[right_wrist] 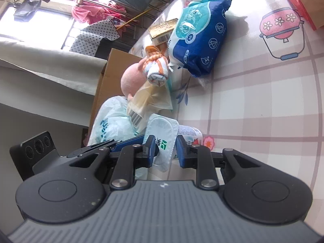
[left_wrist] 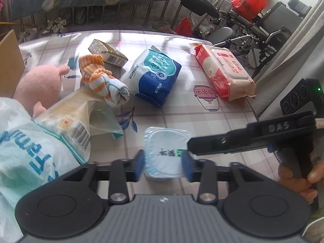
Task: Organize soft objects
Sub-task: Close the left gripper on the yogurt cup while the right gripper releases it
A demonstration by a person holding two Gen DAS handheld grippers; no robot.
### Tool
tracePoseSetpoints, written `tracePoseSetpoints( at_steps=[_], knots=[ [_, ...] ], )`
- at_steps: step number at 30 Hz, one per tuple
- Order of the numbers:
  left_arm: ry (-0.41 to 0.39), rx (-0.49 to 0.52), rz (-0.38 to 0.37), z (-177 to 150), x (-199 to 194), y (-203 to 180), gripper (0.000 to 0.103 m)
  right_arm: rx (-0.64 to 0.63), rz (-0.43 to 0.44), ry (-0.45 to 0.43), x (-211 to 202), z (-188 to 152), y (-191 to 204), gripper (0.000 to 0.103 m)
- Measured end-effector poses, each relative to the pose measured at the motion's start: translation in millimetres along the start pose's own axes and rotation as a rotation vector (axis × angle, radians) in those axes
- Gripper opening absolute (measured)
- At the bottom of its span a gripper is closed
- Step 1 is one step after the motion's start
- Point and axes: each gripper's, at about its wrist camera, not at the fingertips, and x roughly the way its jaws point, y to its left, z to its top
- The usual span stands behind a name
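Observation:
A white foil-lidded cup (left_wrist: 165, 141) lies on the checked tablecloth (left_wrist: 202, 121), between the blue pads of my left gripper (left_wrist: 163, 166). The jaws stand open and flank the cup's sides. My right gripper (left_wrist: 189, 146) reaches in from the right, held by a hand (left_wrist: 299, 180), and its tip meets the cup's right rim. In the right wrist view the cup (right_wrist: 162, 129) shows edge-on, with my right gripper (right_wrist: 166, 151) shut on its lid rim. Soft things lie beyond: a pink plush (left_wrist: 38, 85), a rolled orange-striped cloth (left_wrist: 103, 79) and a blue tissue pack (left_wrist: 156, 75).
A red wet-wipes pack (left_wrist: 224, 70) lies at the right, a gold box (left_wrist: 107, 52) at the back. A clear food bag (left_wrist: 75, 119) and a white-teal plastic bag (left_wrist: 24, 154) crowd the left. A cardboard box (left_wrist: 10, 60) stands behind them. A wheelchair (left_wrist: 263, 30) stands past the table's edge.

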Motion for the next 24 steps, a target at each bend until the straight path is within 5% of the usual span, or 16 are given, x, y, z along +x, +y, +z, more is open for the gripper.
tracePoseSetpoints(
  at_steps=[6,12,24],
  knots=[
    [-0.012,0.08,0.029,8,2,-20,0.078,0.014,0.026,-0.075,-16,8,-11,0.032],
    [0.038,0.118,0.132,11,28,-30,0.069,-0.037,0.009,-0.105,-23,10,-8,0.033],
    [0.018,0.036,0.115,-9,10,-8,0.063,-0.265,-0.051,-0.056,7,48,53,0.041]
  ],
)
